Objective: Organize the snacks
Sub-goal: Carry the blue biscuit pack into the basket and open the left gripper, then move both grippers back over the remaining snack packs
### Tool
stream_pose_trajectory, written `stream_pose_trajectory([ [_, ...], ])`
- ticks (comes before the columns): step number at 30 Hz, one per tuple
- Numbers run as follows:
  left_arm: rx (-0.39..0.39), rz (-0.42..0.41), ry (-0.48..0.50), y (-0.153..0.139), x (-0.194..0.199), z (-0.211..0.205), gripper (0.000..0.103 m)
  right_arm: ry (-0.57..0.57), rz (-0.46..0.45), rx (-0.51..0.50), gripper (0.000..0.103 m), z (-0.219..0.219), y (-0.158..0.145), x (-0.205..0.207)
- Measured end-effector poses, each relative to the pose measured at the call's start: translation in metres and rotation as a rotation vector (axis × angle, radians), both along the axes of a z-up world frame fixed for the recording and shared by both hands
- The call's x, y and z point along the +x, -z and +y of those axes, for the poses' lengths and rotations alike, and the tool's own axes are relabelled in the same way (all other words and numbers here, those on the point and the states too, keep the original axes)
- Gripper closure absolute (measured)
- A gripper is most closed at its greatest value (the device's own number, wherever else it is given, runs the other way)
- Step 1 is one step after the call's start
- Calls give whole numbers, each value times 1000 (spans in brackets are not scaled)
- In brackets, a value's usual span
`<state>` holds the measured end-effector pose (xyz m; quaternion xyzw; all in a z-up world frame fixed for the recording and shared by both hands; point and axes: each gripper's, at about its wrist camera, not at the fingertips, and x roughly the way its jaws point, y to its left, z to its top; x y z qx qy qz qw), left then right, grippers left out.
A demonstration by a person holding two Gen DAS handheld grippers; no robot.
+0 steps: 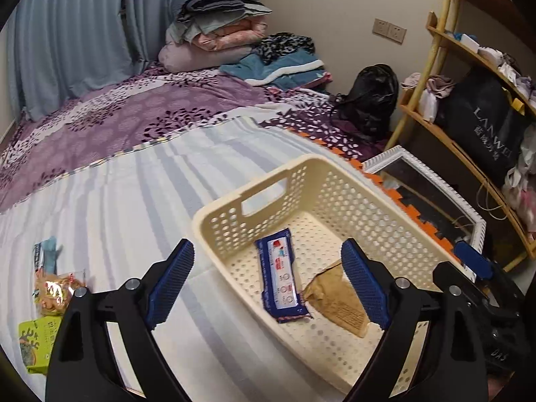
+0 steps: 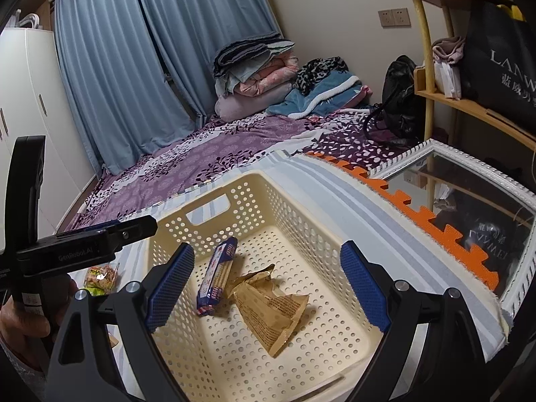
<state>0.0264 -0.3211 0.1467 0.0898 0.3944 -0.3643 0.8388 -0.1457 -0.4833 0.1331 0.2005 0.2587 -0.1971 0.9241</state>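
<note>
A cream plastic basket (image 1: 335,181) with round holes in its walls and floor and a cut-out handle in its far wall stands on a striped white and grey cloth (image 1: 134,194) that covers the near part of the bed, close to the cloth's right edge. Two snacks lie on the basket floor. One is a long blue packet (image 1: 281,278) with a white window and red marks; in the right wrist view it (image 2: 217,276) is tilted on its side and pale biscuits show through the window. Just beside it, touching its near end, lies a crumpled tan wrapper (image 1: 338,305) with fine print, flat and creased (image 2: 268,308). The left gripper (image 1: 268,284) is wide open and holds nothing; its blue ribbed pads (image 1: 171,284) stand apart above the near left wall of the basket. The right gripper (image 2: 268,284) is also wide open and empty, above the inside of the basket, with both snacks between its pads in that view. Outside the basket, near the left edge of the cloth, lie three more snacks: a clear bag of brownish pieces (image 1: 55,293), a green box (image 1: 35,345) just in front of it, and a light blue packet (image 1: 45,256) behind it. The purple flowered blanket (image 1: 134,107) covers the far part of the bed.
</note>
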Motion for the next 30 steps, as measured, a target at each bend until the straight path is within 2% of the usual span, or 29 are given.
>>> stream_pose_trajectory([
  [12,52,-107,-64,-9,-2,28,10,-32,3,-38,15,22,-9,7],
  [22,30,-121,-119,-18,0,64,10,-80,4,-77,15,52,-21,16],
  [30,22,-163,-174,-25,1,102,10,-140,-3,-119,14,88,-32,26],
])
